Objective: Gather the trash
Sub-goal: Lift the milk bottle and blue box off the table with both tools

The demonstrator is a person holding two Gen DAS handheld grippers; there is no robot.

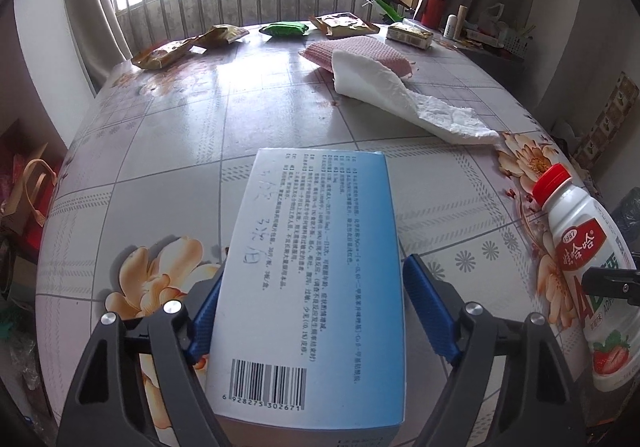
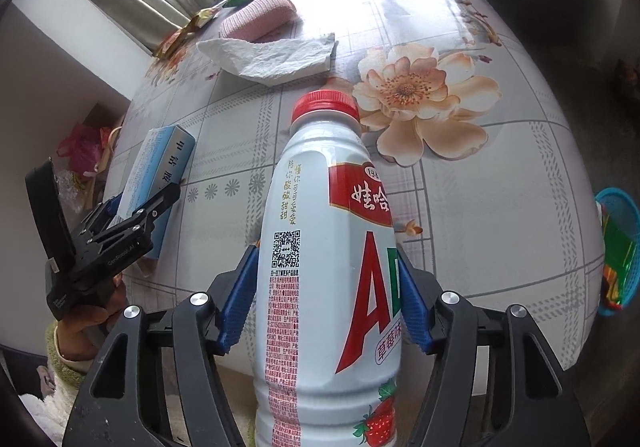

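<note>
We are mid-collection — left gripper point(image 1: 310, 311) jaws clamped on the box point(image 1: 316, 279); right gripper point(image 2: 326, 299) jaws clamped on the bottle point(image 2: 324, 271); next, probably carry both to the basket point(image 2: 624, 203) at right.

Both grippers look alike: the left gripper point(image 1: 308, 311) and right gripper point(image 2: 326, 301) have dark grey plastic arms with triangular cut-outs, round silver screw heads at the joints, and ribbed blue pads point(image 2: 238, 303). The person wears a fuzzy pale green-and-white sleeve point(image 2: 60, 375)

On the table point(image 1: 280, 107) we count one box point(image 1: 312, 279), one bottle point(image 2: 328, 267), one tissue point(image 1: 400, 95) — and four snack packets point(image 1: 344, 24) along its far edge.
</note>
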